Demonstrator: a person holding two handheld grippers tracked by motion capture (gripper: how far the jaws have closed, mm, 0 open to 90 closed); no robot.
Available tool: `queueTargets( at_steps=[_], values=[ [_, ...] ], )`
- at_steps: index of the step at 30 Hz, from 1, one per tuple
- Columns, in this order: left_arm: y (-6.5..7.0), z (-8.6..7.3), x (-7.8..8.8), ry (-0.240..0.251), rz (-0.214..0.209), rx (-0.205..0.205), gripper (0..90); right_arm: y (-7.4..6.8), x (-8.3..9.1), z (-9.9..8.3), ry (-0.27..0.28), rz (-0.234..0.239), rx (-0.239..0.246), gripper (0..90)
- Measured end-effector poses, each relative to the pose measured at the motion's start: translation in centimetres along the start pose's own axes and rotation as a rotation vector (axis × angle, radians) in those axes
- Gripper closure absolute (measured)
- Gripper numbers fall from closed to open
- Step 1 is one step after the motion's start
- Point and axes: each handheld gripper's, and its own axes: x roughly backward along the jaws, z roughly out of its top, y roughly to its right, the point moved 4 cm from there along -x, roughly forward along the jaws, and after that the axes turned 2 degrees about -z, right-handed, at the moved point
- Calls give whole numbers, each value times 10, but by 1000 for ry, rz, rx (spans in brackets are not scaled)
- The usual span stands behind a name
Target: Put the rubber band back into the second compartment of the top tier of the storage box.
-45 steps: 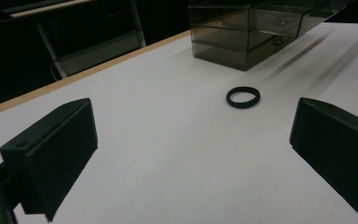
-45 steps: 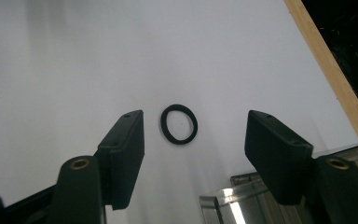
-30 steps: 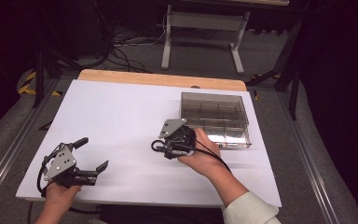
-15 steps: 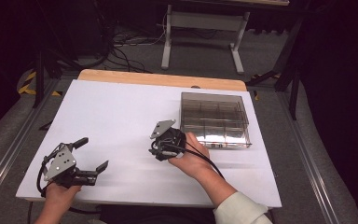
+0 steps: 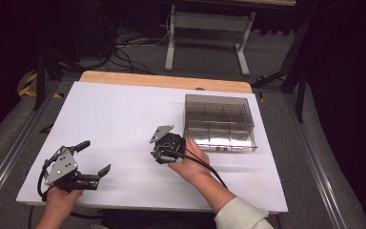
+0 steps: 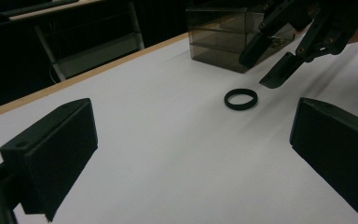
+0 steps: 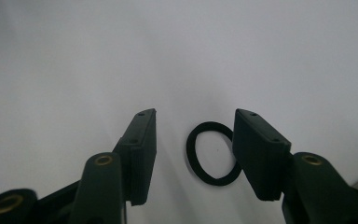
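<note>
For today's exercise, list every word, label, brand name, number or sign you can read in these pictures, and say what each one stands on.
No text can be read in any view.
Clear compartment box: small dark marks on its front edge, too small and blurred to read.
Black ring: no marking.
Right gripper and left gripper: no lettering visible.
Floor at the far left: yellow and black hazard stripes, no words.

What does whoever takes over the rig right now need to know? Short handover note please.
Right gripper: open, jaws just been closing, poised over the black ring, not gripping it yet.
Left gripper: open, holding nothing, near the table's front left.
Ring lies flat on the white table, left of the clear compartment box.
Done: approach. Left: probably grasp the ring, lift it, perhaps move it to the box.
</note>
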Motion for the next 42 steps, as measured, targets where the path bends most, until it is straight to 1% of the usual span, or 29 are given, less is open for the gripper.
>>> queueTargets(
  at_steps=[5,6,8,12,14,15,17,20,32,36,42],
  values=[
    [0,0,0,0,0,0,16,-2,-4,0,-14,-12,2,533],
    [0,0,0,-1,-1,0,16,-2,-5,-1,-21,-20,-8,541],
    [0,0,0,-3,-5,-8,16,-1,-8,-1,-28,-12,-26,556],
    [0,0,0,0,-2,2,16,-2,-13,-2,-49,-11,-47,578],
    [0,0,0,-1,-2,1,16,-2,-15,-3,-57,-11,-47,593],
    [0,0,0,-2,-7,-6,16,-3,-16,-3,-64,-16,-48,600],
    [0,0,0,-2,-5,-5,16,-4,-19,-3,-79,-31,-42,621],
    [0,0,0,-2,-5,-5,16,-4,-23,-4,-99,-38,-45,644],
    [0,0,0,-2,-6,-6,16,-6,-32,-7,-141,-32,-49,706],
    [0,0,0,-3,-7,-5,16,-6,-34,-8,-155,-42,-45,750],
    [0,0,0,-4,-7,-8,16,-6,-36,-9,-171,-42,-40,807]
  ],
)
